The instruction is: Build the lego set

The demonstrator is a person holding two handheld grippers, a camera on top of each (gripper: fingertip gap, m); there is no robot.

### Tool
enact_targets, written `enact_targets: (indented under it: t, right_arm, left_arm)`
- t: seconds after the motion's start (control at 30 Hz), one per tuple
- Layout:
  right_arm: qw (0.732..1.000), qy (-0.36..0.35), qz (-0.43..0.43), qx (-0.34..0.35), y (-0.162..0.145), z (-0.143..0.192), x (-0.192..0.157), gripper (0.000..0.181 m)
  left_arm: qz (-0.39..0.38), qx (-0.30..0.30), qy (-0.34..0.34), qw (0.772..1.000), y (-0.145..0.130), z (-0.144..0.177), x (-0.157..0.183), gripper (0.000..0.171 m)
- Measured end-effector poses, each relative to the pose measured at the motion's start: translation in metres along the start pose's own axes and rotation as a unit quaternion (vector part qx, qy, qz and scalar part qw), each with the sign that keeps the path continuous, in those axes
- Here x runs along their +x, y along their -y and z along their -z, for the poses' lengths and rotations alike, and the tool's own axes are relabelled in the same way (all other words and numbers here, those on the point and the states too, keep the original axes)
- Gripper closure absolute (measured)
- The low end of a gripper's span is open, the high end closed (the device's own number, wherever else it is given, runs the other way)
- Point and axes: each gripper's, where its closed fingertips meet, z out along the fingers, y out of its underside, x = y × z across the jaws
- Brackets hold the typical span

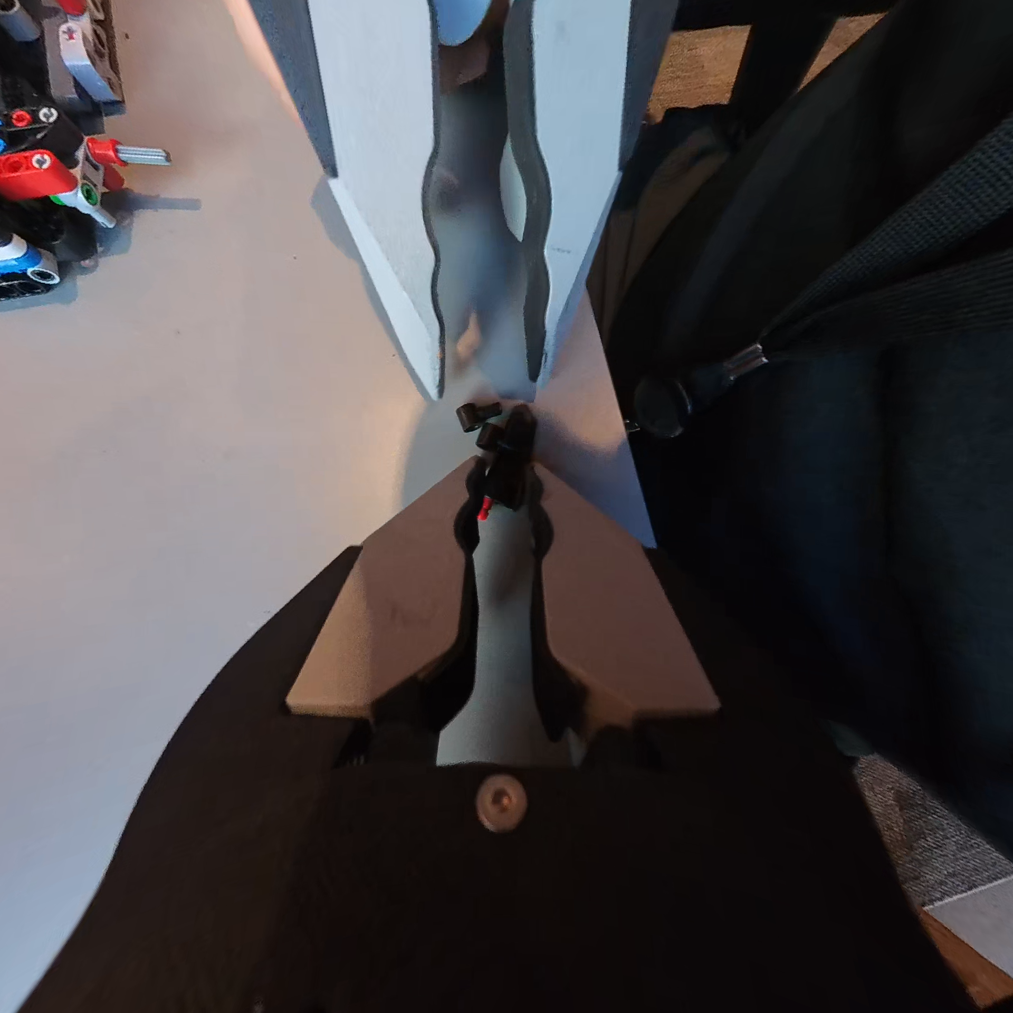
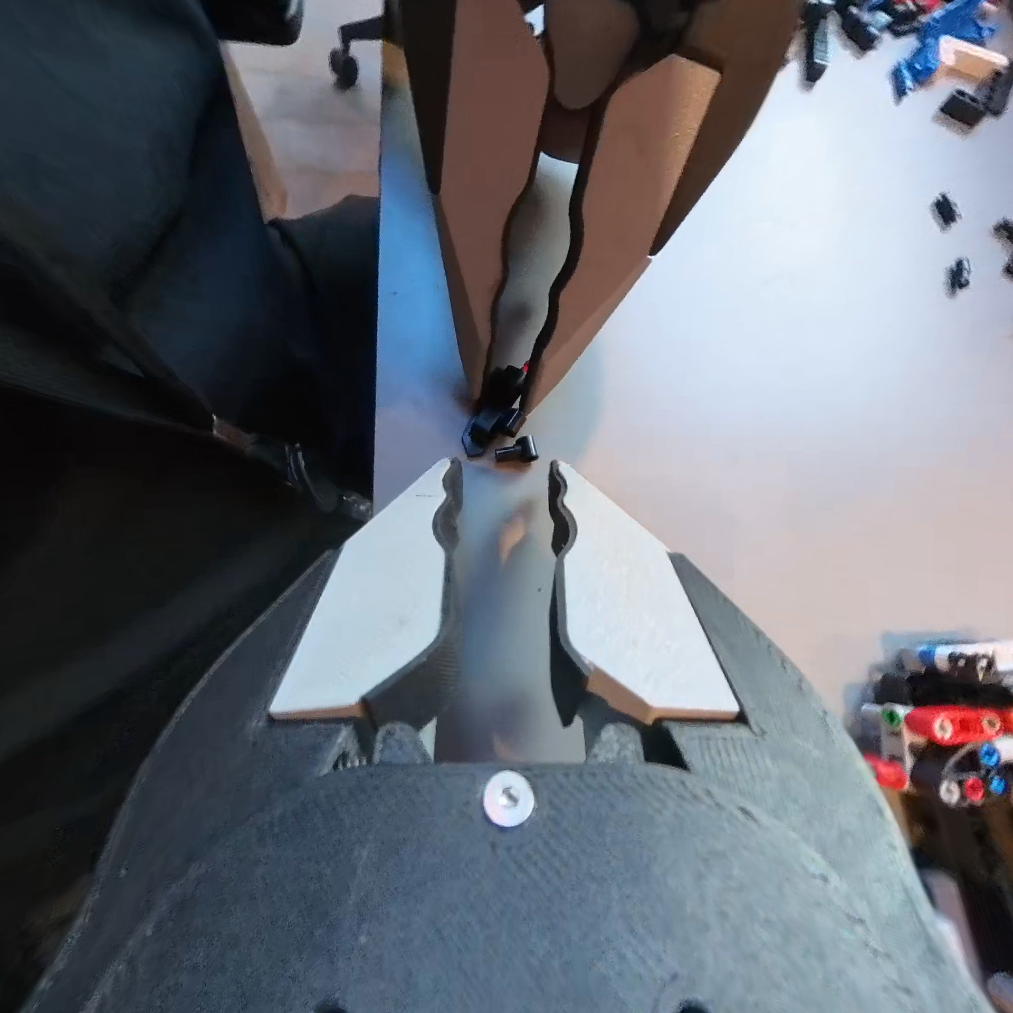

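My left gripper (image 1: 504, 467), with brown fingers, is shut on a small black lego assembly (image 1: 510, 482) with a red pin at its rear end, held low over the white table near its edge. In the right wrist view the left gripper (image 2: 507, 392) comes in from the top with the black assembly (image 2: 500, 381). My right gripper (image 2: 504, 466), with white fingers, is open and empty, facing it tip to tip; it also shows in the left wrist view (image 1: 488, 386). A small black pin (image 2: 515, 453) lies on the table between the two grippers and shows in the left wrist view too (image 1: 478, 412).
A partly built red, black and blue model (image 1: 44, 170) stands on the table (image 1: 219, 438), also in the right wrist view (image 2: 943, 734). Loose blue and black pieces (image 2: 932, 49) lie farther off. A person in dark clothing (image 1: 822, 438) sits at the table edge (image 2: 383, 274). Only a small space, under 4 cm, lies between the two pairs of fingers.
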Motion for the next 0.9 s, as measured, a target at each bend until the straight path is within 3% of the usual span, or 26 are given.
enact_targets:
  t: [0.03, 0.23, 0.5, 0.9]
  right_arm:
    - [1.0, 0.011, 0.013, -0.003, 0.0, -0.001, 0.002, 0.152]
    - [0.995, 0.077, 0.055, -0.024, 0.002, -0.01, 0.002, 0.157]
    - [0.999, 0.037, 0.039, -0.004, -0.002, -0.006, 0.005, 0.168]
    - [0.999, 0.032, 0.021, -0.004, -0.007, 0.0, 0.004, 0.161]
  left_arm:
    - [0.003, -0.002, 0.004, 1.0, 0.0, 0.0, 0.0, 0.161]
    - [0.039, -0.015, 0.045, 0.998, 0.0, 0.0, -0.002, 0.161]
    - [0.105, 0.003, 0.093, 0.99, 0.0, 0.001, -0.006, 0.161]
    - [0.156, 0.011, 0.143, 0.977, 0.004, -0.003, -0.005, 0.161]
